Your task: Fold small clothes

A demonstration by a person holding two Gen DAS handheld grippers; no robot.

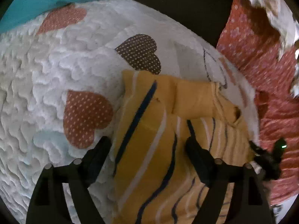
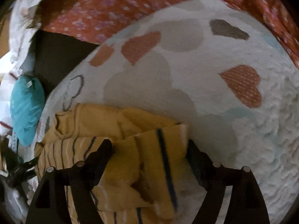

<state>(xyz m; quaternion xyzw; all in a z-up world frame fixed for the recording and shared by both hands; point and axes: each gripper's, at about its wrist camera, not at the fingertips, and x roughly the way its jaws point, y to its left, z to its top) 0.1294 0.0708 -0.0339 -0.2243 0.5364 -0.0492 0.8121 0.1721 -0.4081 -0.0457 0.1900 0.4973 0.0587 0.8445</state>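
Below both cameras, a small yellow striped garment (image 1: 153, 130) lies partly folded on a white textured blanket (image 1: 46, 85) printed with hearts, a sleeve turned across its body. Left tool (image 1: 147, 147) stands wide open astride the folded cloth, its pads not pressing on it. Right tool (image 2: 149, 149) is likewise spread wide over the garment's folded edge, gripping nothing. A teal cloth (image 2: 26, 110) lies beside the blanket, and red flowered fabric (image 2: 112, 11) beyond it.
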